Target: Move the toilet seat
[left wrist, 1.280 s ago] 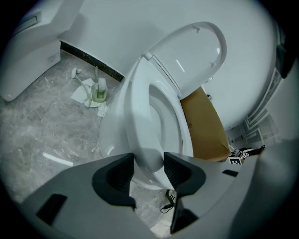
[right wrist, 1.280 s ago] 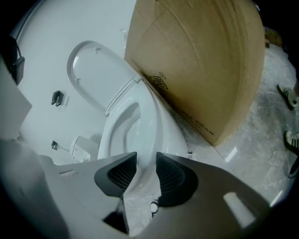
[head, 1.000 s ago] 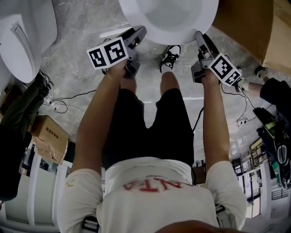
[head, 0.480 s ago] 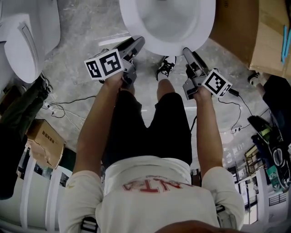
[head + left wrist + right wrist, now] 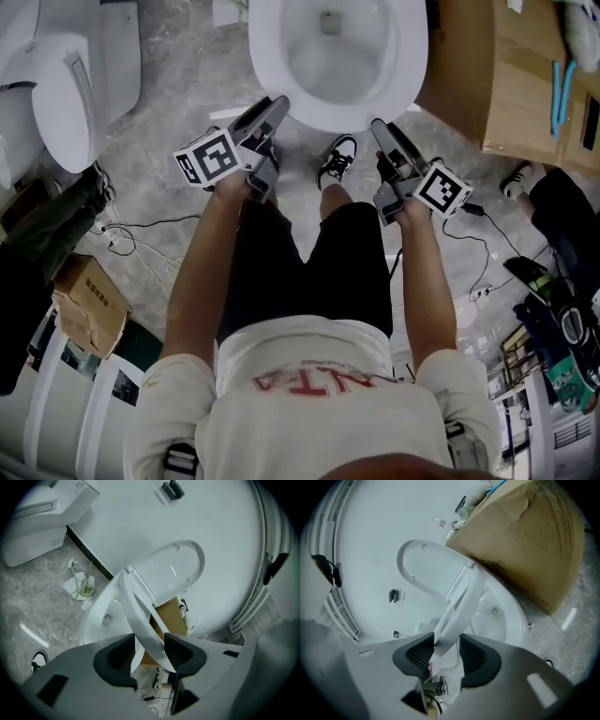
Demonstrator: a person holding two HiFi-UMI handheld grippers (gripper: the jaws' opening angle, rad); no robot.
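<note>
lifting the toilet seat (image 5: 140, 616), i judge: it stands half raised over the bowl (image 5: 96, 616), with the lid (image 5: 173, 569) upright behind it. my left gripper (image 5: 149, 644) clamps one side of its front rim. the right gripper (image 5: 446, 641) pinches the other side, its jaws having just closed a little on it. i'd raise both hands evenly so the seat doesn't twist on its hinge.

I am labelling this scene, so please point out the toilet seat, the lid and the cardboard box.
toilet seat (image 5: 138, 616): left gripper view, middle of the raised ring.
lid (image 5: 171, 569): left gripper view, inner face.
cardboard box (image 5: 525, 541): right gripper view, broad side.
</note>
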